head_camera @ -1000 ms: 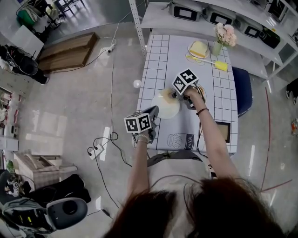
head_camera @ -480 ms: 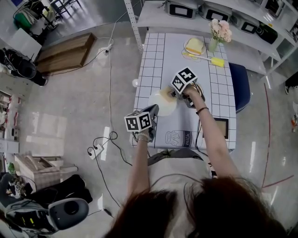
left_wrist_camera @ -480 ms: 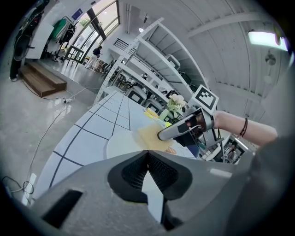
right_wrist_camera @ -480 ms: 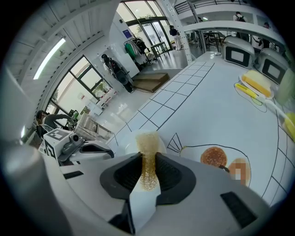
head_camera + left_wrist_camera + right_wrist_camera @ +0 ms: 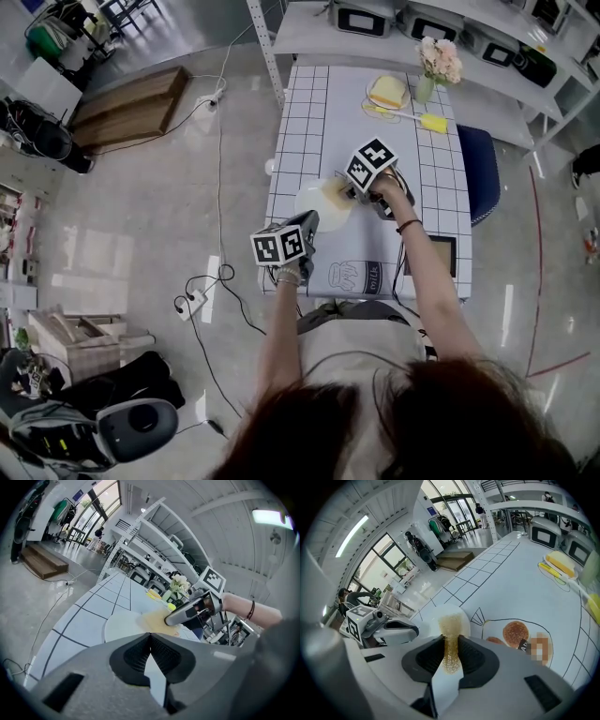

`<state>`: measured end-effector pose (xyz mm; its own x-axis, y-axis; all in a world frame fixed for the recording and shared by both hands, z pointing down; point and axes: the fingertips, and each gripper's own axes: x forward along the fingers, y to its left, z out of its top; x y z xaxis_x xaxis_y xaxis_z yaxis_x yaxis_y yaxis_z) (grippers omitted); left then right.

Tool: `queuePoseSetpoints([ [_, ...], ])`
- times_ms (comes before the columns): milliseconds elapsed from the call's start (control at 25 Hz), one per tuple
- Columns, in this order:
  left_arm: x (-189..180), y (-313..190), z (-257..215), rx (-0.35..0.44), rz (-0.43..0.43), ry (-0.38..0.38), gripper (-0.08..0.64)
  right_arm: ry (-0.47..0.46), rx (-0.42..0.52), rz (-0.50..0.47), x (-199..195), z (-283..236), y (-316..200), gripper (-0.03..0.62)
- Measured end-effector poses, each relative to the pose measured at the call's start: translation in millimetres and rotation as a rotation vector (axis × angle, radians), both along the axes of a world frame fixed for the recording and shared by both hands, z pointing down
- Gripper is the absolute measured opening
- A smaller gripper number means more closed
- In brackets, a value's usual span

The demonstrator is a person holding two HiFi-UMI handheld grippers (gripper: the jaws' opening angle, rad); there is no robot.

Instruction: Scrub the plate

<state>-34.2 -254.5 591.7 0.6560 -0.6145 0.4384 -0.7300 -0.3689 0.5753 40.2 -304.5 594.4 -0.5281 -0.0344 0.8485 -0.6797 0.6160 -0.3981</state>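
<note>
Gridded desk (image 5: pixel 309 122) is carrying the plate (image 5: pixel 312 204). Right tongs (image 5: pixel 450 641) are pinching a tan mesh scrubber (image 5: pixel 451 625), its free end lying on the plate. Left tongs (image 5: pixel 150 637) are pressed together on nothing, tips sitting just beside the plate's near rim. Flower vase (image 5: pixel 427 89) is standing well beyond the plate.

Both arms reach forward from the body. The left arm (image 5: pixel 277 328) holds the left tool (image 5: pixel 310 224) closer in, and its jaws are pressed together with nothing between them. The right arm (image 5: pixel 427 281) stretches farther out, and the right tool (image 5: pixel 345 190) pinches a yellow-brown scrub pad (image 5: pixel 450 637).
</note>
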Motion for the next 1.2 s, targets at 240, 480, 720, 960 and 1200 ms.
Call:
queuePoseSetpoints([
  [240,0,2,-2,0.007,-0.003,-0.005,0.011,0.025,0.015,-0.032,1,-1,9,0.080],
  [480,-5,5,0,-0.001,-0.012,-0.004,0.011,0.041,0.017,-0.044,1,0,18,0.080],
  [720,-6,9,-1,0.004,-0.014,-0.004,0.011,0.042,0.026,-0.045,1,-1,27,0.080],
  [960,-6,14,-1,0.006,-0.008,-0.007,0.011,0.052,0.030,-0.059,-2,0,35,0.080],
  [1200,-8,20,0,0.001,-0.009,0.003,0.011,0.060,0.031,-0.075,-5,0,43,0.080],
])
